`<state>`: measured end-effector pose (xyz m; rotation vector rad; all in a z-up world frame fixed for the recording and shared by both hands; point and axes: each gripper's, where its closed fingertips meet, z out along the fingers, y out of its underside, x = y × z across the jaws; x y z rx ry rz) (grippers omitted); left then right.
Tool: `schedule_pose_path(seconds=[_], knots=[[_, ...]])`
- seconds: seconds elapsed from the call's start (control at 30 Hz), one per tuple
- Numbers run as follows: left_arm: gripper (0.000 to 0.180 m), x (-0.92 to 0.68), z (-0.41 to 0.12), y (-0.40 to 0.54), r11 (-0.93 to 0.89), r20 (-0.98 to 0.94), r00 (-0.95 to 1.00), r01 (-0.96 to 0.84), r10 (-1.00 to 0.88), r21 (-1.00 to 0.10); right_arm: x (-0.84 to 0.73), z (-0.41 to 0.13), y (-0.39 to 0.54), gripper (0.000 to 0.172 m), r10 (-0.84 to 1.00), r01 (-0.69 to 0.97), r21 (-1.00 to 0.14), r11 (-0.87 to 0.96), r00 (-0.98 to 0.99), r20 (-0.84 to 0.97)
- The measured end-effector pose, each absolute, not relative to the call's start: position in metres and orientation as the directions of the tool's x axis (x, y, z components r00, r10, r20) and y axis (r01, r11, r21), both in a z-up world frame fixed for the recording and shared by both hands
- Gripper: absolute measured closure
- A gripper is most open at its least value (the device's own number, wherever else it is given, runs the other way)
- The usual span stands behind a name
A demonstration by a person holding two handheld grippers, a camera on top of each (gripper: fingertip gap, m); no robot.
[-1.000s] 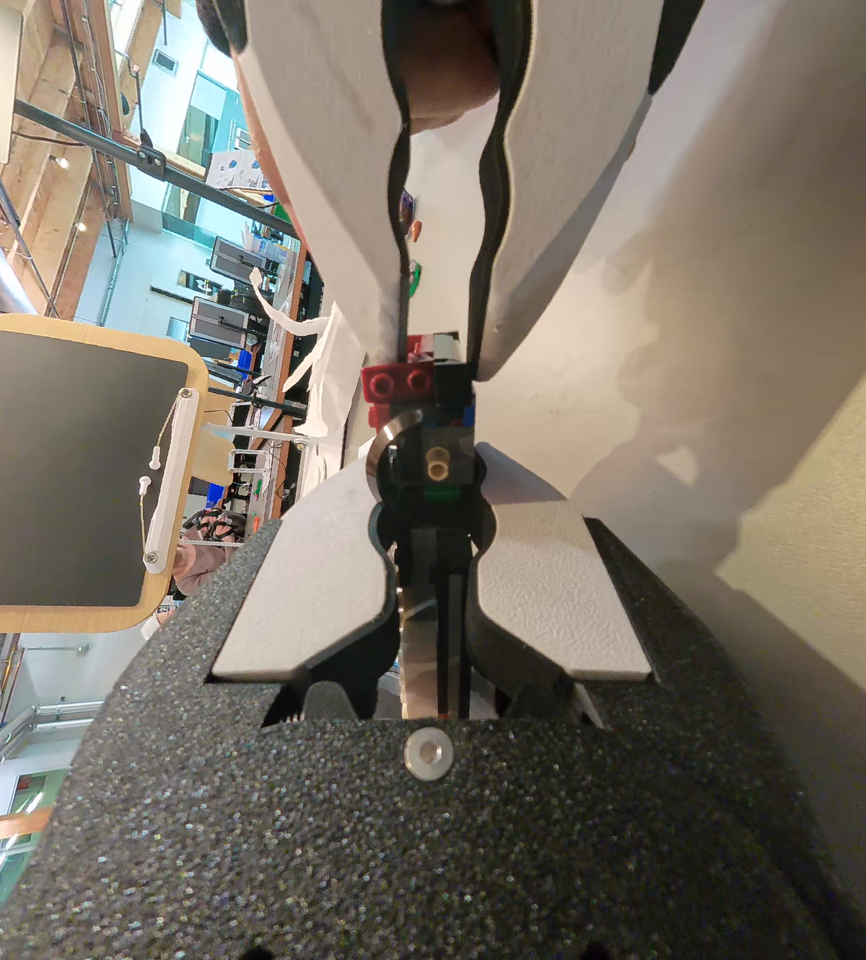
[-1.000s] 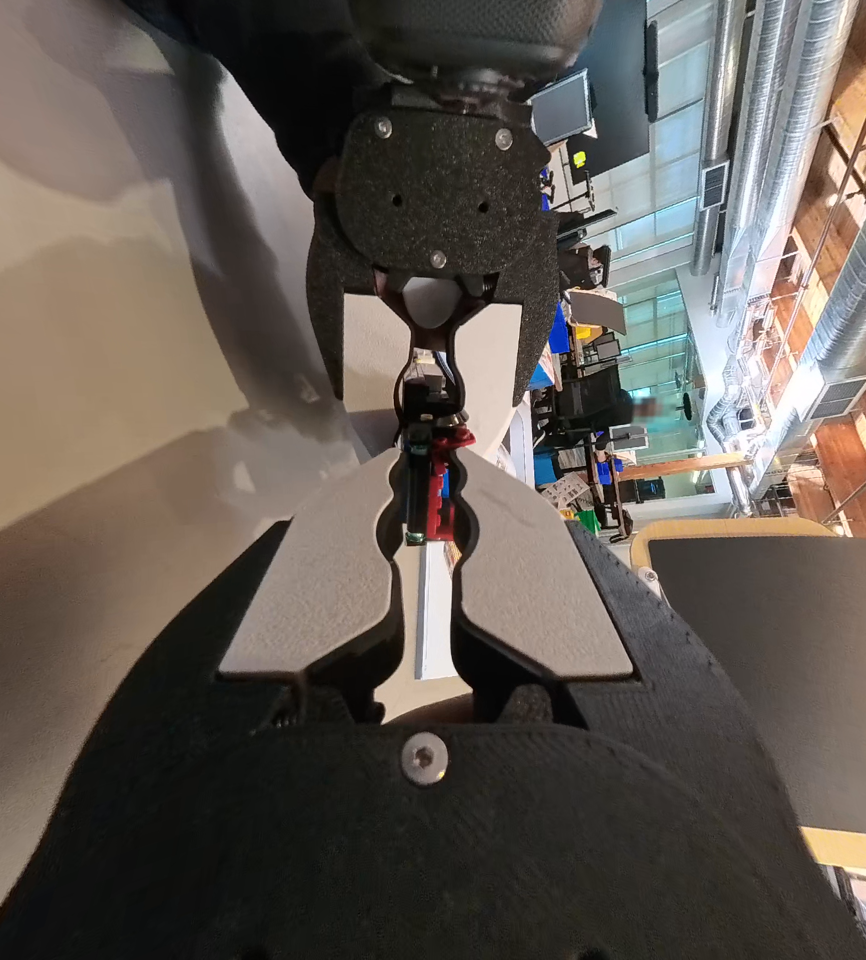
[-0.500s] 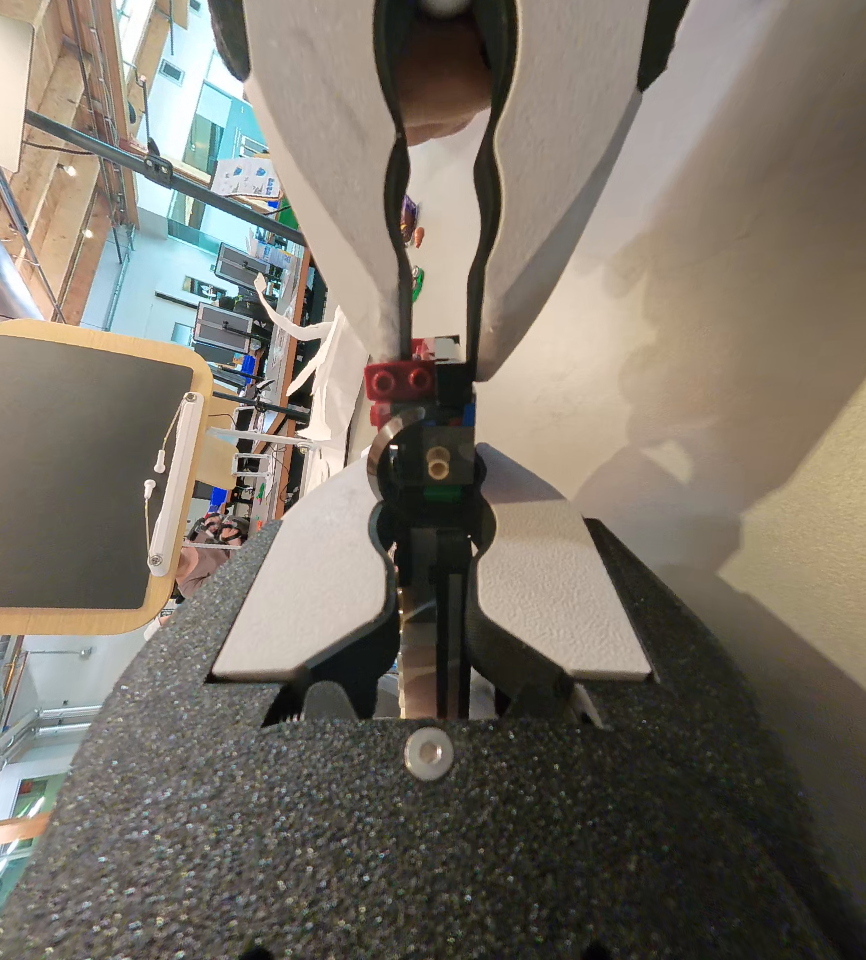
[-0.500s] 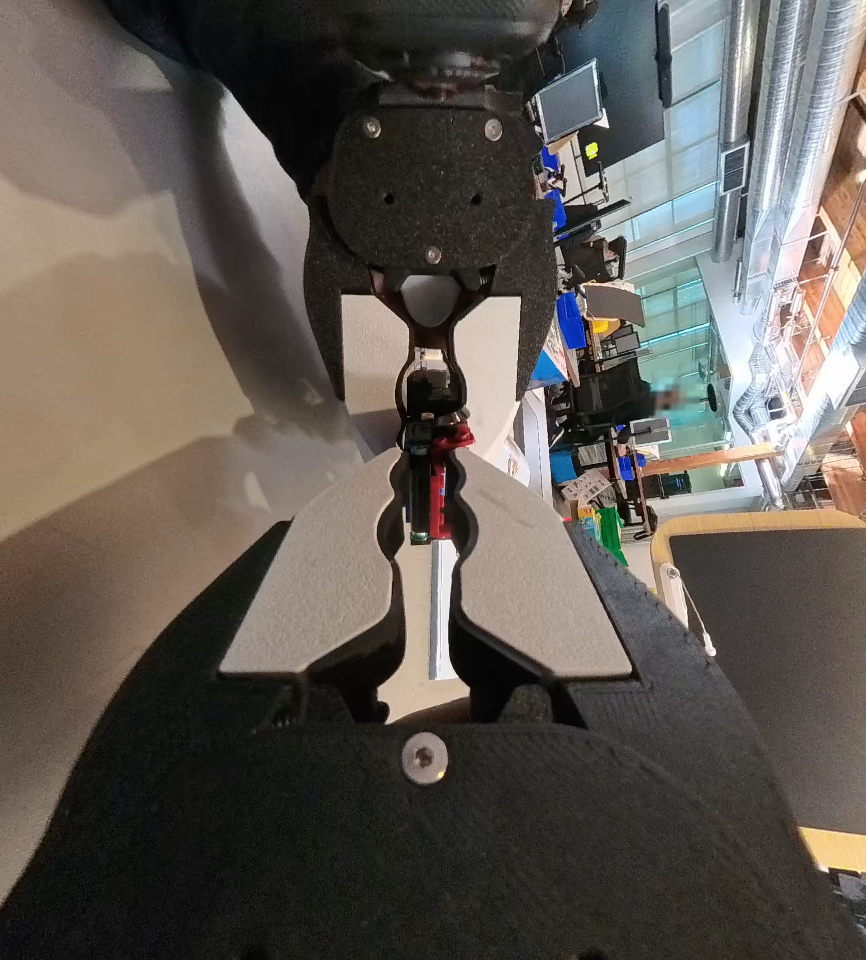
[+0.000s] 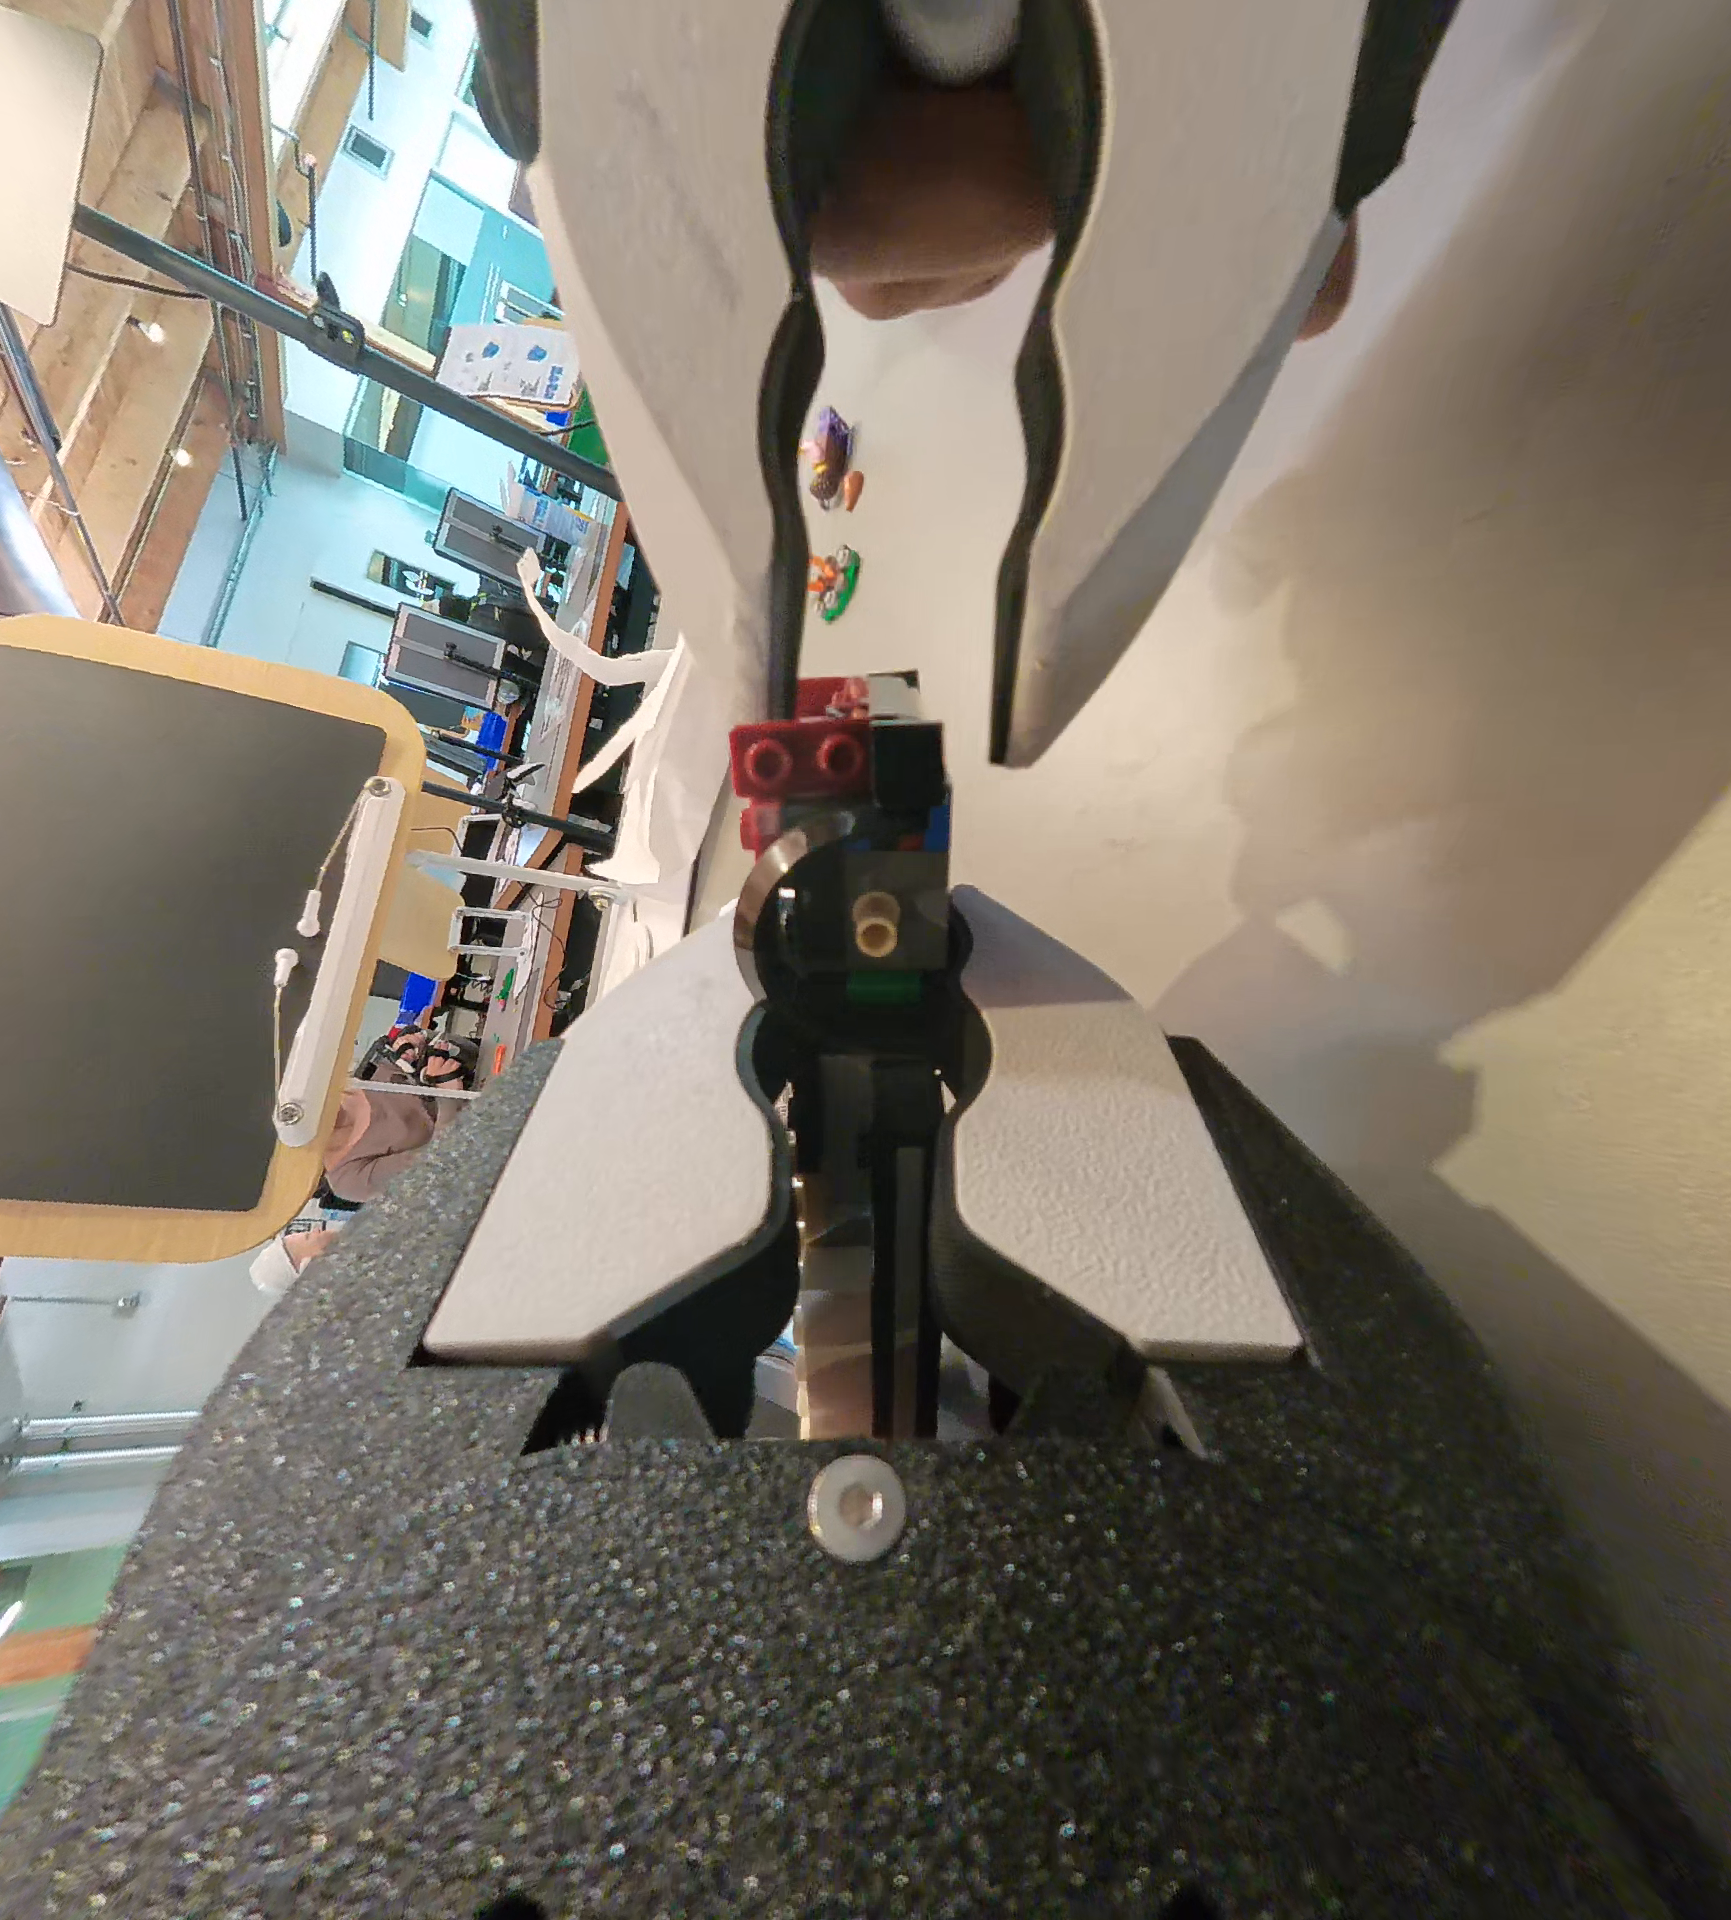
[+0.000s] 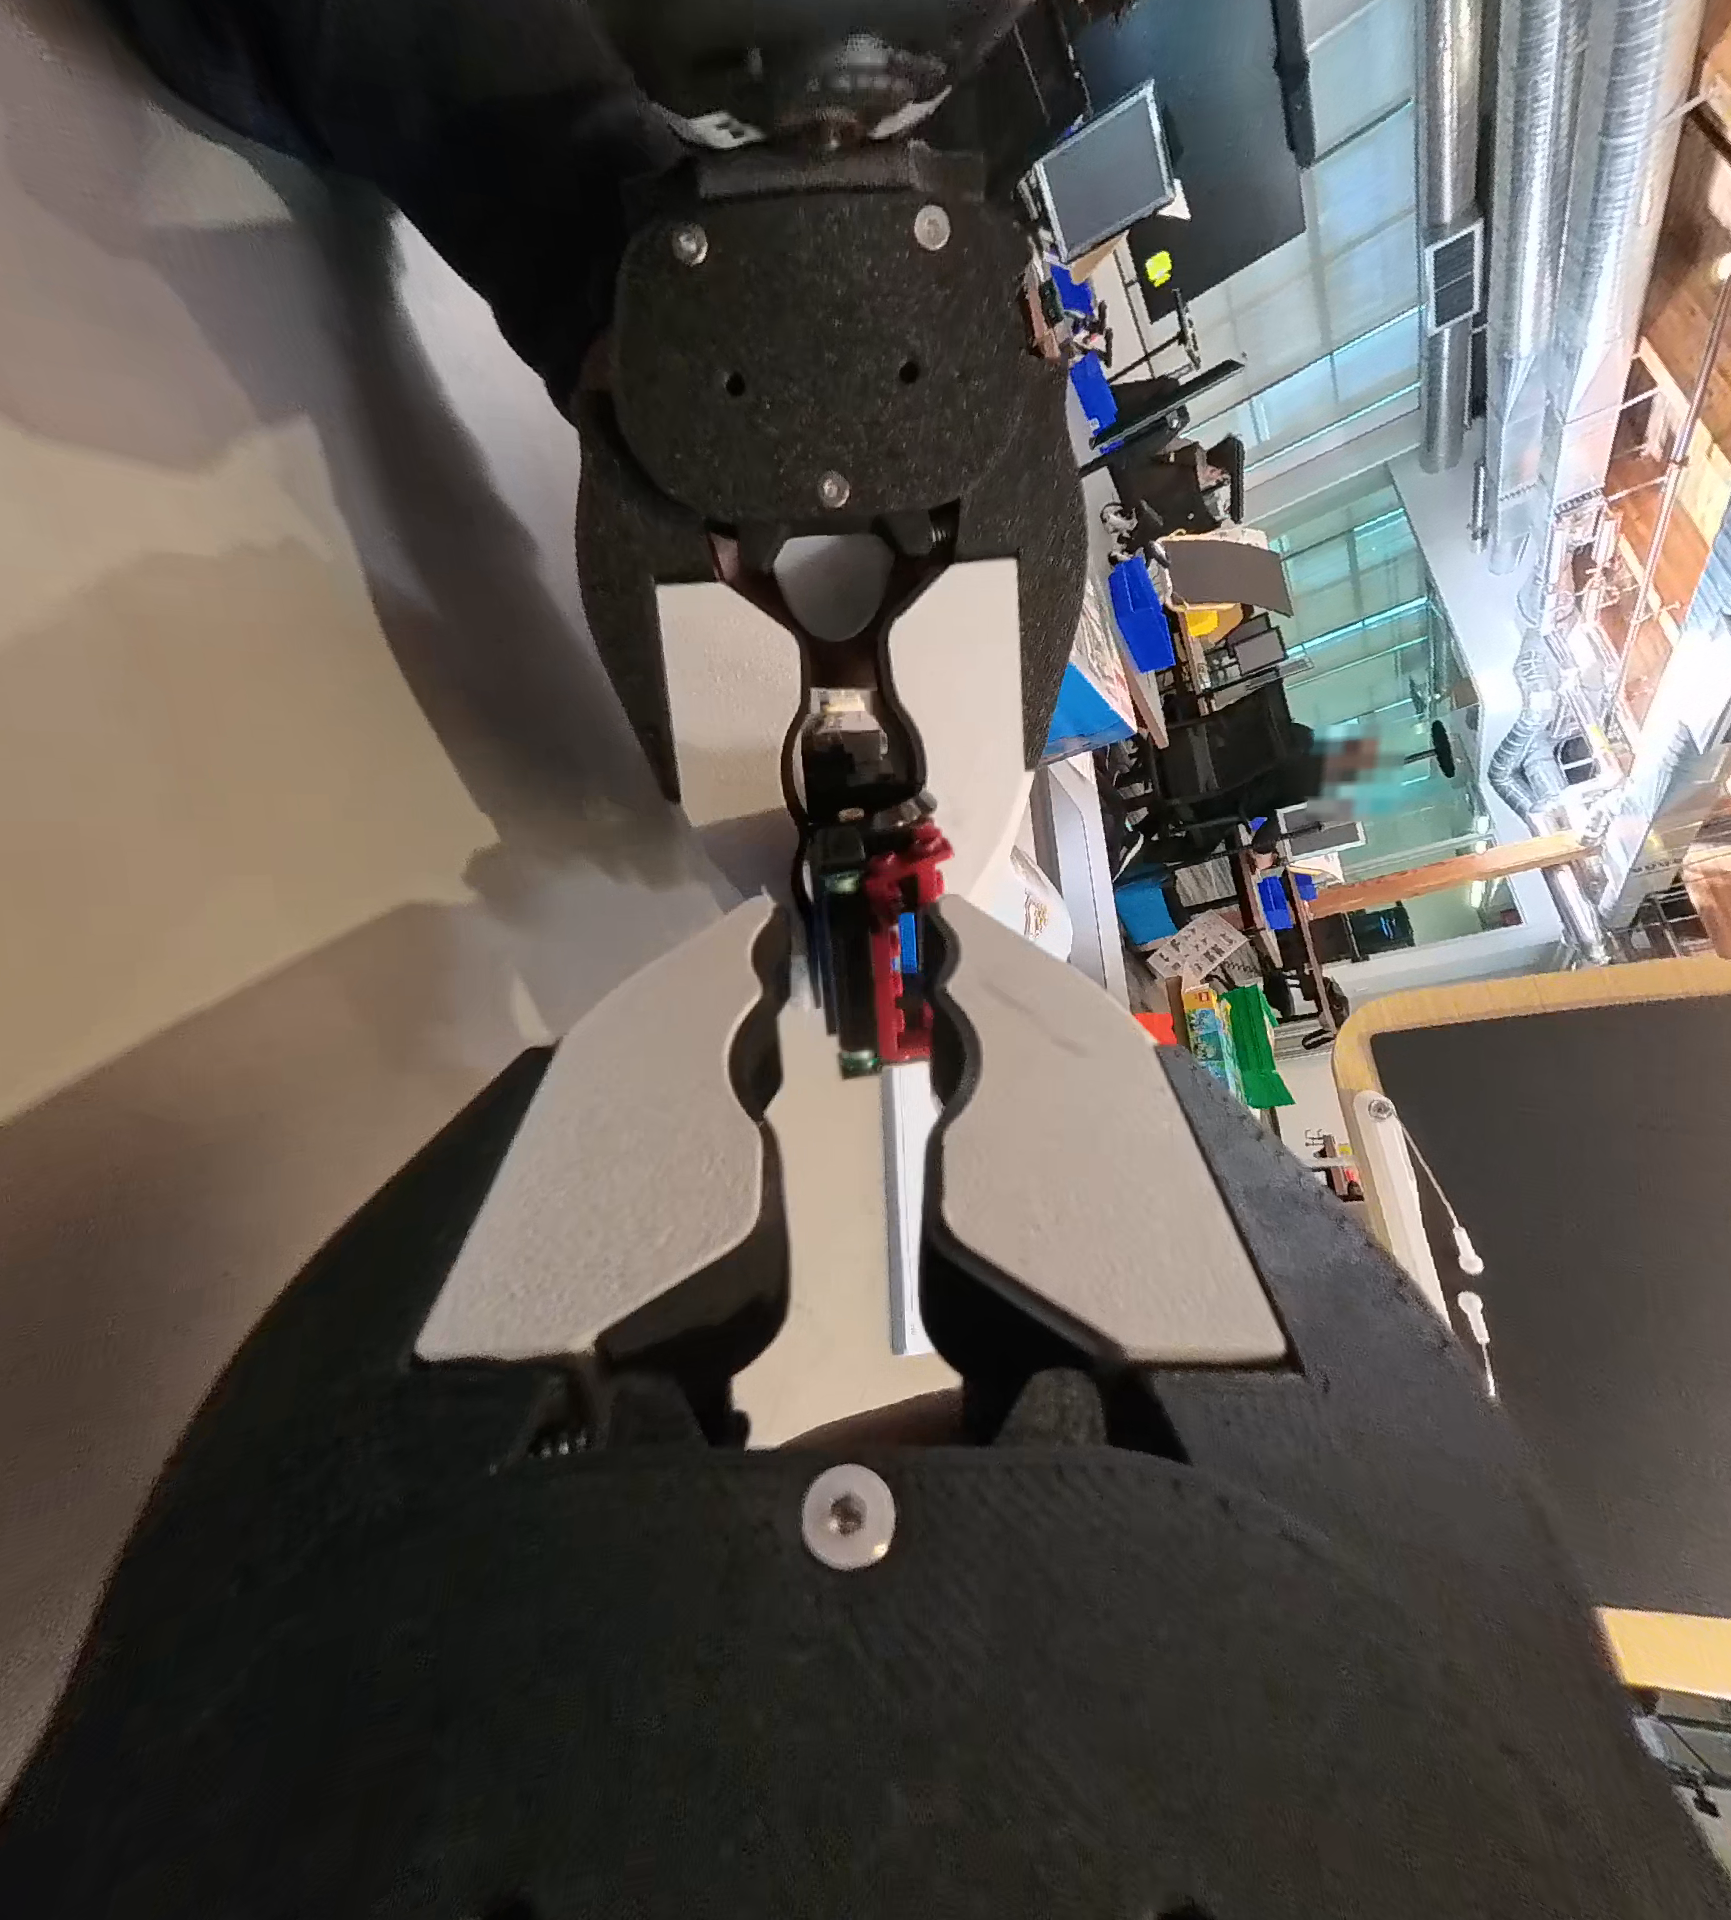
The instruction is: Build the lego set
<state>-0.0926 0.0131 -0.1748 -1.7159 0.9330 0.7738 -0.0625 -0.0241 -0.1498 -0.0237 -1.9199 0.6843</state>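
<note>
Here the left gripper (image 5: 859,940) clamps its jaws on a small black, red and blue brick model (image 5: 845,790), held above the pale table (image 5: 1412,468). The right gripper (image 6: 856,935) faces it, jaws parted loosely around the model's other end.

Two tongs (image 5: 866,914) (image 6: 861,925), one brick model (image 5: 840,831).

right gripper (image 6: 859,935) | jaws wider than before | gap beside brick model (image 6: 876,966)
</note>
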Motion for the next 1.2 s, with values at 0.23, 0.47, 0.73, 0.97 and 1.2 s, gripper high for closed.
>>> schedule_pose_path(seconds=[0.23, 0.47, 0.73, 0.97, 1.2], knots=[[0.155, -0.0923, -0.1753, 0.0126, -0.203, -0.835, 0.499, -0.864, -0.233, -0.460, -0.0604, -0.1487, -0.0189, 0.149, 0.271, -0.313, -0.421, 0.851, -0.425, 0.863], [0.155, -0.0882, -0.1787, 0.0123, -0.202, -0.849, 0.462, -0.884, -0.257, -0.421, -0.0603, -0.1519, -0.0237, 0.155, 0.198, -0.346, -0.345, 0.872, -0.394, 0.898], [0.155, -0.0915, -0.1783, 0.0115, -0.223, -0.862, 0.440, -0.893, -0.251, -0.390, -0.0624, -0.1537, -0.0231, 0.157, 0.110, -0.359, -0.233, 0.904, -0.330, 0.938], [0.155, -0.0908, -0.1760, 0.0109, -0.228, -0.877, 0.413, -0.904, -0.246, -0.361, -0.0610, -0.1535, -0.0237, 0.159, 0.073, -0.365, -0.197, 0.910, -0.327, 0.942], [0.156, -0.0907, -0.1758, 0.0101, -0.228, -0.883, 0.400, -0.909, -0.247, -0.348, -0.0605, -0.1539, -0.0241, 0.160, 0.058, -0.361, -0.185, 0.914, -0.337, 0.940]])
